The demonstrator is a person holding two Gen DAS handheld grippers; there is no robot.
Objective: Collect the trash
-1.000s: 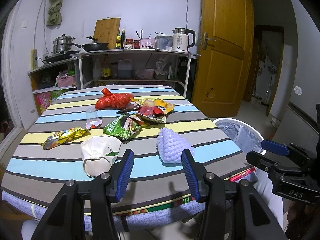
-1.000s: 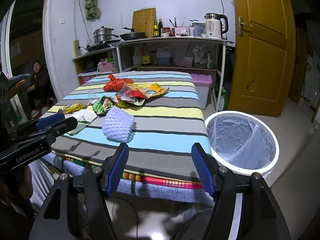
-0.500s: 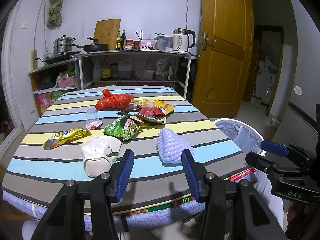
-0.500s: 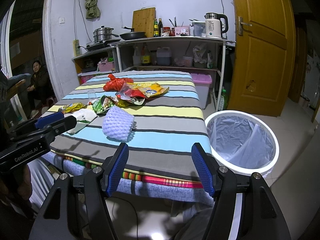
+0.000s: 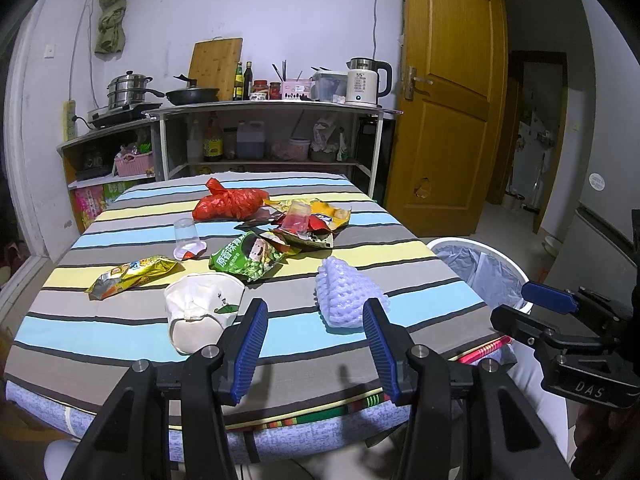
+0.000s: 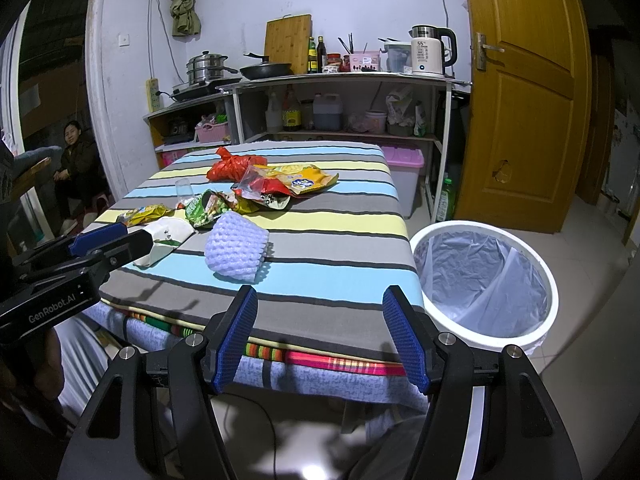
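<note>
Nothing has moved; both grippers, left point(image 5: 316, 346) and right point(image 6: 320, 340), hover empty, jaws released. Lilac foam fruit net point(image 5: 346, 300) on desk point(image 5: 120, 336): featherlight, squashy; pinch across middle.

The near strip of the tabletop point(image 5: 120, 344) in front of the foam net point(image 5: 346, 300) lies bare. Behind the foam net, wrappers point(image 5: 248, 256) crowd the middle. Right of it, the bin point(image 6: 484, 280) stands open-topped, nothing over it.

Striped cloth table cover point(image 5: 120, 332), glossy (crinkled) snack wrappers point(image 5: 248, 258)
</note>
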